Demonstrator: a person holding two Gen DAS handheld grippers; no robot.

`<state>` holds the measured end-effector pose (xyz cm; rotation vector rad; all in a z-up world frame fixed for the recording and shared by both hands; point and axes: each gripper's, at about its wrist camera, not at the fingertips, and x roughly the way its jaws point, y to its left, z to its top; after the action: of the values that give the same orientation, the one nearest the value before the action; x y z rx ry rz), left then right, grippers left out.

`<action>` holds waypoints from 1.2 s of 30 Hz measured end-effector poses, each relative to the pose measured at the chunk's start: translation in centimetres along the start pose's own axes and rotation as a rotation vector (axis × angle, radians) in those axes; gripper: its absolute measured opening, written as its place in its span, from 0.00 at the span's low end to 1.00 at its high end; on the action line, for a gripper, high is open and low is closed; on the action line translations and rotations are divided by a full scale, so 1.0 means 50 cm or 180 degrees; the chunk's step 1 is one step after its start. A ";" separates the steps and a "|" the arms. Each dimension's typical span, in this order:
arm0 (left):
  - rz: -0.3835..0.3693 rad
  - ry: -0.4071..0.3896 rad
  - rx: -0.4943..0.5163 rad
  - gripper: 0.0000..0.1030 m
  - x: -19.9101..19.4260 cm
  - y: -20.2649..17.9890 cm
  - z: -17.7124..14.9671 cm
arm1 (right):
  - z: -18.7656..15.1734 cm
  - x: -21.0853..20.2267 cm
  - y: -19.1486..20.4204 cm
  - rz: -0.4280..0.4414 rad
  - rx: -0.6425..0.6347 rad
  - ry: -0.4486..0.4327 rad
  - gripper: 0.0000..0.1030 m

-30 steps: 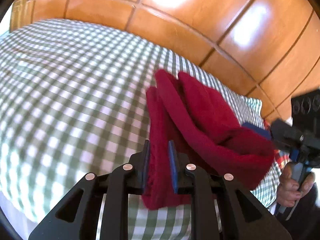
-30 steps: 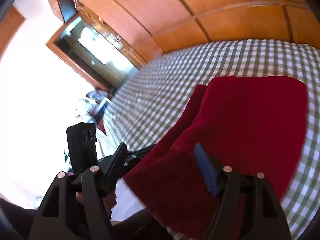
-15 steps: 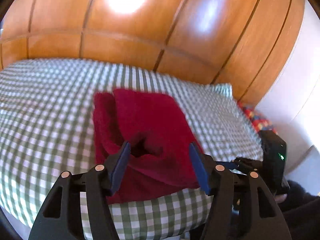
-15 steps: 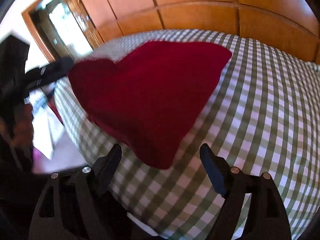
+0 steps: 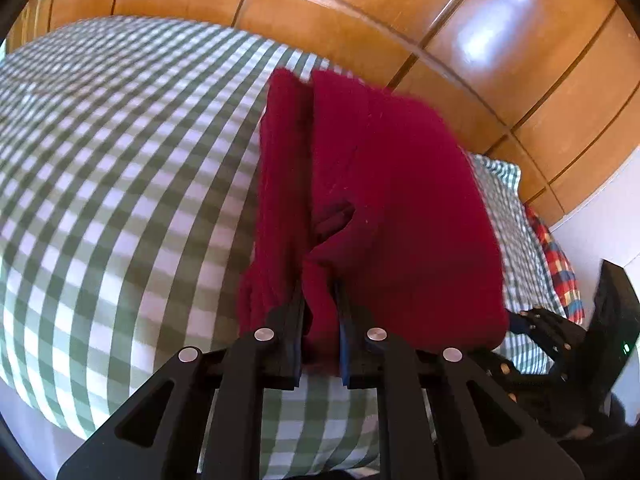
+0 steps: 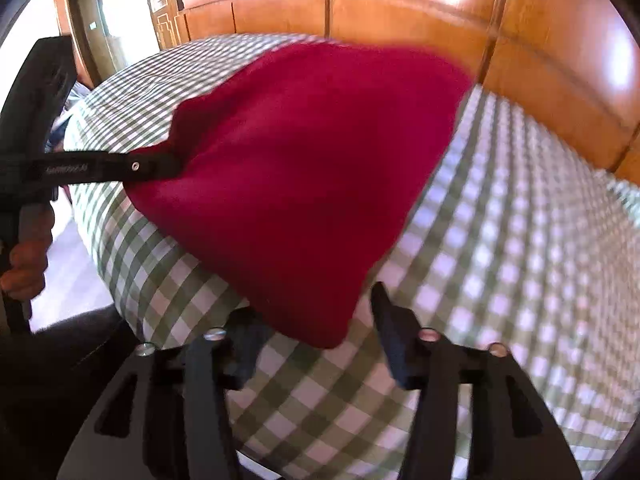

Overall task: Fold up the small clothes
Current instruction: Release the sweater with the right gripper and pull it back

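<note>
Left claw (image 5: 320,320) pinched on a fold of red cloth (image 5: 380,200), lifting it off the checked bed (image 5: 120,160). Right claw (image 6: 316,320) spread wide, gripping nothing, with the cloth's low corner hanging between its fingers. Wood panelling (image 5: 360,12) behind, pillow (image 5: 500,176) and plaid fabric (image 5: 556,264) beside the cloth.

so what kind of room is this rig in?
Most likely a bedroom: the red garment lies on a bed with a green checked sheet, a matching pillow sits at its far end, and wooden wardrobe-style panels run behind.
</note>
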<state>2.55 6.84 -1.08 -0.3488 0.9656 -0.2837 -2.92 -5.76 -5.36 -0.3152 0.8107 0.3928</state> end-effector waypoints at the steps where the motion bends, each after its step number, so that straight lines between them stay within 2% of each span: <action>1: -0.0002 0.0008 0.0005 0.12 0.002 -0.002 0.003 | -0.001 -0.019 0.000 -0.0076 -0.0029 -0.0061 0.66; 2: 0.0014 0.0020 0.0018 0.12 0.003 -0.007 0.004 | 0.000 -0.038 -0.002 -0.0137 -0.0046 -0.0135 0.71; 4: 0.0030 0.0026 0.0036 0.12 0.005 -0.011 0.005 | 0.005 -0.061 -0.010 -0.0283 -0.0024 -0.0248 0.74; 11: 0.0100 -0.0005 0.0048 0.12 0.006 -0.017 0.008 | 0.035 -0.094 -0.070 -0.0780 0.0416 -0.0439 0.79; 22: 0.0325 -0.0107 0.0263 0.12 0.000 -0.048 -0.001 | 0.044 -0.146 -0.139 -0.1047 0.0972 -0.0694 0.82; 31: 0.0439 -0.0120 0.0338 0.12 0.002 -0.058 -0.001 | 0.000 -0.204 -0.269 -0.1384 0.2059 -0.0932 0.87; 36: 0.0524 -0.0119 0.0367 0.12 0.007 -0.071 0.000 | -0.025 -0.226 -0.309 -0.1436 0.2378 -0.0949 0.88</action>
<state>2.47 3.47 0.11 -0.1676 0.9309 -0.1810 -3.76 -22.38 4.19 0.2577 0.5228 -0.2910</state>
